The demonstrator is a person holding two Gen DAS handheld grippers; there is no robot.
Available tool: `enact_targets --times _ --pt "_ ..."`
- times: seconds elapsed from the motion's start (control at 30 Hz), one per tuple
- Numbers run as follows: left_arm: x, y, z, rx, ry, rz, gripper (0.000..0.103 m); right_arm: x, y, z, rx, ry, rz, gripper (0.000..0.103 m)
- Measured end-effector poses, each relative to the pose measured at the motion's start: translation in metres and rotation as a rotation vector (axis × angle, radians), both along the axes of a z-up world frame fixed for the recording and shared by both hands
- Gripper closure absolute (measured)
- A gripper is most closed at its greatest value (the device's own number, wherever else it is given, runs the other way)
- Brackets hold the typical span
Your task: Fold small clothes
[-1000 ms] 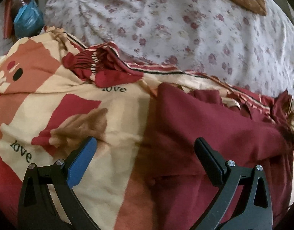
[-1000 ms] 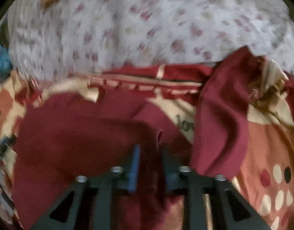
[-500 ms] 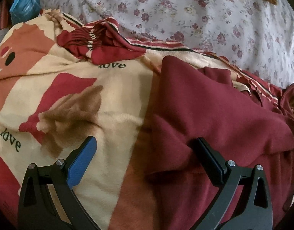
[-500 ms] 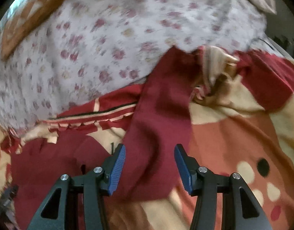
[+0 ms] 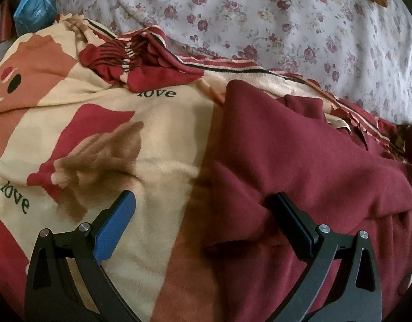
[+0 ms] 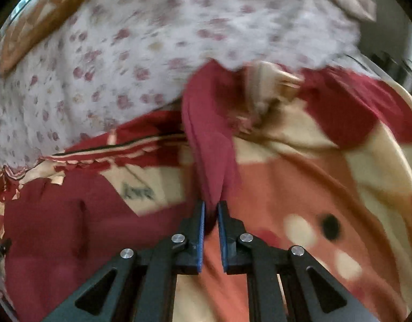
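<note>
Right gripper [image 6: 211,206] is pinched on a maroon garment [image 6: 208,139] strip over the patterned blanket [image 6: 299,177]; its view's blurry. Left gripper [image 5: 203,201] gapes wide, empty, right finger resting on the garment's main body, which runs off-frame.

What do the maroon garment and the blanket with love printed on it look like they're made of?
Maroon garment: likely a soft matte knit such as cotton jersey; it falls in limp rounded folds without sheen. Blanket: looks like plush fleece, with a fuzzy nap and soft-edged print. Fibre content can't be confirmed by sight.
</note>
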State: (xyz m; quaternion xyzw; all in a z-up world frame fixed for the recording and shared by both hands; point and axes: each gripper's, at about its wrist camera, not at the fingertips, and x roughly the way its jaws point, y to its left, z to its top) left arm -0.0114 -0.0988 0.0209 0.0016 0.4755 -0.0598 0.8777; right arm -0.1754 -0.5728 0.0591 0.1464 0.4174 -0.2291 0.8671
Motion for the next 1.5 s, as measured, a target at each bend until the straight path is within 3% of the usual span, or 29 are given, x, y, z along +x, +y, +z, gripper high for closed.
enact_targets --times 0.07,0.17,0.3,0.33,0.37,0.43,0.6,0.67,0.83,0.9,0.93,0.97,1.1,1.27,1.33,1.5 --pt "-0.001 0.0 0.0 -0.001 -0.001 0.003 0.001 -0.026 -0.013 -0.014 -0.023 0.063 -0.043 0.097" --pt "-0.003 0.001 0.0 -0.008 -0.002 0.009 0.001 -0.049 -0.03 -0.032 0.05 0.091 -0.082 0.097" --pt "-0.003 0.001 -0.001 -0.014 -0.001 0.018 0.001 -0.069 -0.048 -0.018 0.153 -0.021 -0.127 0.094" --pt "-0.003 0.001 -0.001 -0.012 -0.002 0.016 0.001 -0.066 -0.05 -0.011 0.152 -0.041 -0.124 0.076" --pt "-0.003 0.001 -0.001 -0.012 -0.002 0.015 0.001 -0.062 -0.049 -0.005 0.145 -0.055 -0.124 0.047" --pt "-0.003 0.001 -0.001 -0.014 -0.002 0.015 0.001 -0.042 -0.043 0.012 0.12 -0.124 -0.112 0.034" --pt "-0.002 0.001 -0.003 -0.02 0.003 0.013 0.001 0.042 -0.016 0.028 0.014 -0.1 -0.029 0.034" --pt "-0.001 0.001 -0.003 -0.028 0.008 0.012 0.001 0.076 -0.008 0.022 -0.011 -0.038 0.016 0.034" --pt "0.001 0.001 -0.004 -0.033 0.013 0.007 0.001 0.151 0.002 -0.006 -0.249 0.178 0.022 0.034" --pt "0.002 0.001 -0.004 -0.032 0.014 0.004 0.001 0.168 -0.014 -0.019 -0.243 0.205 -0.013 0.047" --pt "0.002 0.001 -0.003 -0.033 0.015 0.002 0.001 0.174 -0.023 -0.024 -0.214 0.206 -0.004 0.075" --pt "0.002 0.002 -0.003 -0.035 0.016 0.001 0.001 0.173 -0.03 -0.027 -0.198 0.215 -0.008 0.091" --pt "0.0 0.002 0.001 -0.025 0.005 0.001 0.001 0.147 -0.048 -0.006 -0.127 0.116 -0.01 0.097" --pt "-0.011 0.007 0.023 -0.029 -0.084 0.027 0.001 0.079 -0.058 0.057 0.122 -0.166 0.04 0.097" --pt "-0.016 0.013 0.036 -0.068 -0.131 0.038 0.001 0.063 -0.04 0.08 0.171 -0.231 0.117 0.097" --pt "-0.021 0.028 0.049 -0.164 -0.156 0.054 0.001 0.051 0.05 0.122 0.131 -0.292 0.301 0.097"
